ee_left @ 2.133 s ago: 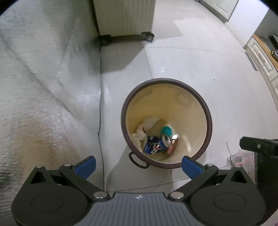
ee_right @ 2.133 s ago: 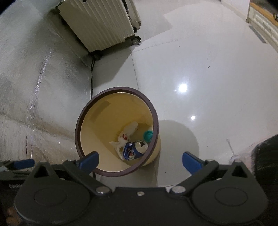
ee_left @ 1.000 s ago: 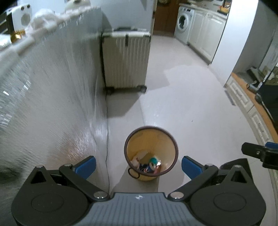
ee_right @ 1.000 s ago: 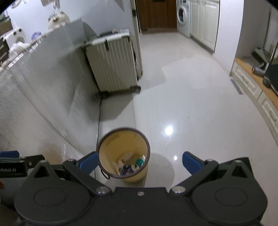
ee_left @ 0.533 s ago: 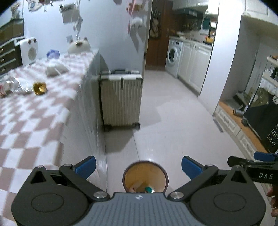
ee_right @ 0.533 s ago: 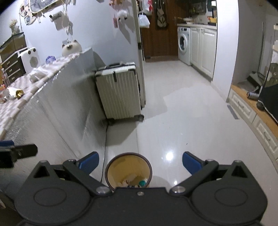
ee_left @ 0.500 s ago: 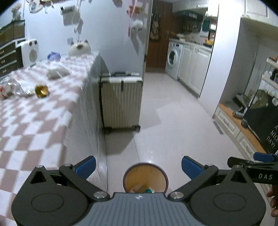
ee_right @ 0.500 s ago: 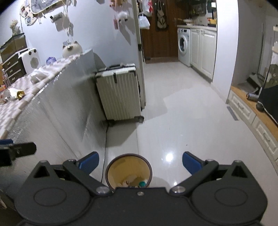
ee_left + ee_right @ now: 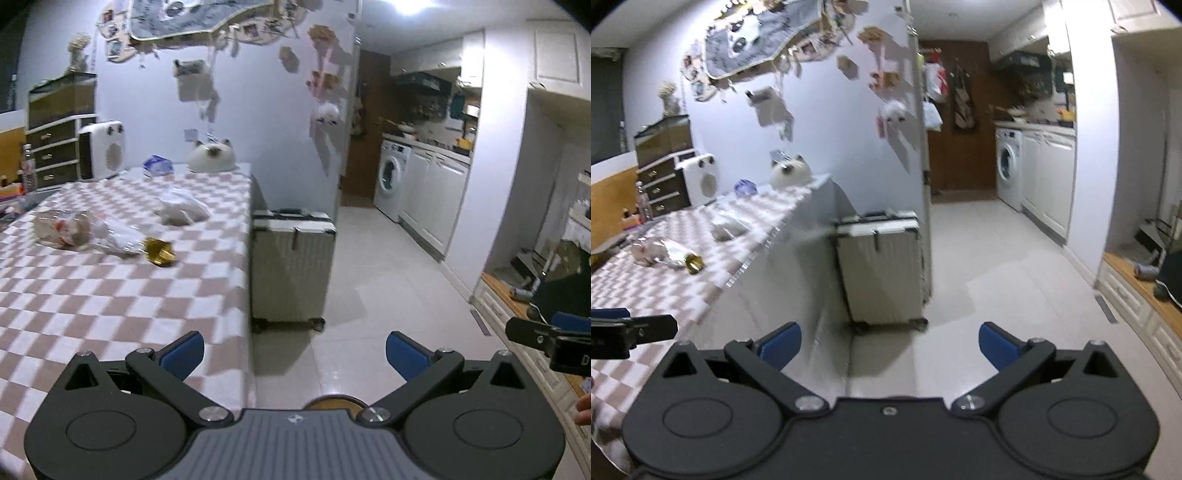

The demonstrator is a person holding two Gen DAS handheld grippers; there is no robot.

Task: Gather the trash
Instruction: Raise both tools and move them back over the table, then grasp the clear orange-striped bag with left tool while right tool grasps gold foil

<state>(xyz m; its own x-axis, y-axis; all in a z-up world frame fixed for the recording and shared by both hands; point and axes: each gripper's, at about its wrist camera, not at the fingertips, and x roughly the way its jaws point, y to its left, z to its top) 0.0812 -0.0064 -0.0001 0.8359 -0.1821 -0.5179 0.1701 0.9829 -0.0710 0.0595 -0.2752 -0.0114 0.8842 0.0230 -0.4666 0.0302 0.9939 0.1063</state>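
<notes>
A crushed clear plastic bottle [image 9: 85, 230] with a gold cap lies on the checkered table [image 9: 92, 295], also in the right wrist view [image 9: 663, 254]. A crumpled clear wrapper [image 9: 181, 210] lies farther back. My left gripper [image 9: 293, 354] is open and empty above the table's right edge. My right gripper [image 9: 890, 345] is open and empty, beside the table over the floor. Only the rim of the trash bin [image 9: 332, 401] shows, just below the left gripper; the rest is hidden.
A white ribbed suitcase [image 9: 293, 269] stands on the floor at the table's far end. A white heater [image 9: 101, 149], a cat-shaped object [image 9: 210, 158] and a blue packet [image 9: 157, 164] sit at the table's back. The tiled floor [image 9: 388, 280] runs to a washing machine [image 9: 391, 181].
Both grippers have risen from over the trash bin and tilted up to table height. The bin has dropped almost out of view. Both stay open and empty.
</notes>
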